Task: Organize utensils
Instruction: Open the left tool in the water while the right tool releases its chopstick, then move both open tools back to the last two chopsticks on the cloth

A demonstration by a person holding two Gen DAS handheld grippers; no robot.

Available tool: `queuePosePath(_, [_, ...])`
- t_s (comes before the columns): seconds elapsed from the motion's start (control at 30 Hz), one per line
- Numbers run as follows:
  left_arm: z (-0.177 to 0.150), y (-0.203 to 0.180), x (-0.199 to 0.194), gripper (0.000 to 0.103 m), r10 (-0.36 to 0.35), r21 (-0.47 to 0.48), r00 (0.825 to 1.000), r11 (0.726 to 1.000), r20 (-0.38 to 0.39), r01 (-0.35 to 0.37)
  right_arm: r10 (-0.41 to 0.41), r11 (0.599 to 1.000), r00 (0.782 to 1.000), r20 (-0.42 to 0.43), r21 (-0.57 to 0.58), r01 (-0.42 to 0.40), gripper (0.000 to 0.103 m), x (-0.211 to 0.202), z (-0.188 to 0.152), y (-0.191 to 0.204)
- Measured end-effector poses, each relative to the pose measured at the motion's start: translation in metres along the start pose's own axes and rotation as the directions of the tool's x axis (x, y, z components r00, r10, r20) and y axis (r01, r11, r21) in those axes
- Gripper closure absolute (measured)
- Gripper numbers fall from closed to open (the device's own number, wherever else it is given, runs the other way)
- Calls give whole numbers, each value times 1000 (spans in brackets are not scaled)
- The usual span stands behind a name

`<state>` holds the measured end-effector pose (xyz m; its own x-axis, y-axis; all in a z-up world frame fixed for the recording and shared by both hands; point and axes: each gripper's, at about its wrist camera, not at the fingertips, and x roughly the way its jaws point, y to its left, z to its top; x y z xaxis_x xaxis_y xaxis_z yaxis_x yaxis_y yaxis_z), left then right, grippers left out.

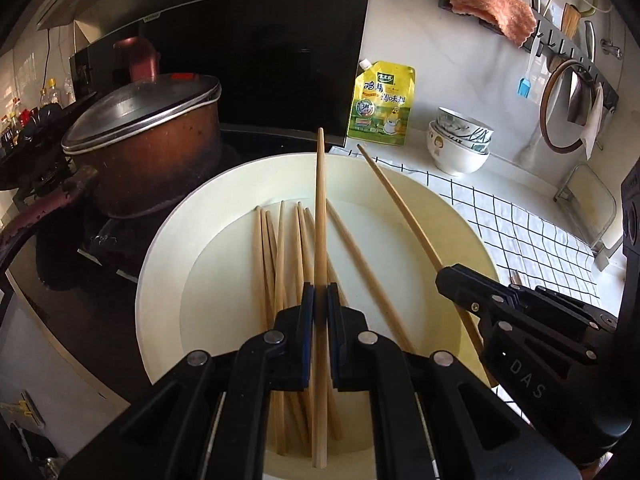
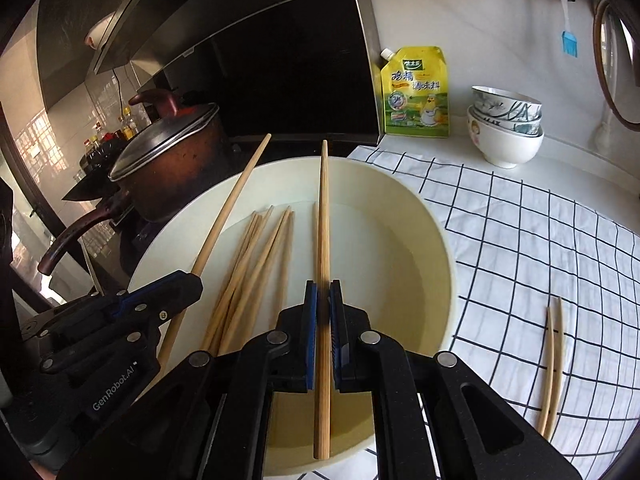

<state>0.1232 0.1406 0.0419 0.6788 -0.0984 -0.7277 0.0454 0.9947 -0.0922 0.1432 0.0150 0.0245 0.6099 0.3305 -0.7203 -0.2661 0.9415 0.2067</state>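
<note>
While clamped, chopsticks (image 1: 280, 264) inside basin (image 1: 160, 272)

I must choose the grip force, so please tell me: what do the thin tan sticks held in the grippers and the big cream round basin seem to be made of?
Thin tan sticks: probably bamboo or wood, matte, with fine lengthwise grain. Big cream round basin: probably plastic, perhaps enamel; smooth, uniform, softly glossy wall. Both the left gripper and the right gripper are shut on one stick each.
</note>
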Motion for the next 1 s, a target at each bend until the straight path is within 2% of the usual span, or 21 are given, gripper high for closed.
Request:
queuePosePath(0.2, [-2,11,17,96,6,-16,999,1000,-35,-6,4,1000,999,-52,-13,-4,97,19,-1,11])
queuePosePath(0.53, [-8,19,24,95,24,-42,998,999,-66,-27,5,1000,998,-60,8,-5,97,20,-3,6])
queuePosePath(0.6, [-9,21,23,87,30,-51,997,998,-65,-34,10,1000,998,-57,14,-9,97,18,-3,4])
queuePosePath(0.73, [-10,23,16,54,49,-63,998,997,-42,-51,13,1000,999,-34,26,-12,96,10,-2,0])
queuePosePath(1.0, [-9,23,9,52,52,-71,998,996,-33,-54,15,999,1000,-15,34,-15,96,-2,-3,-2])
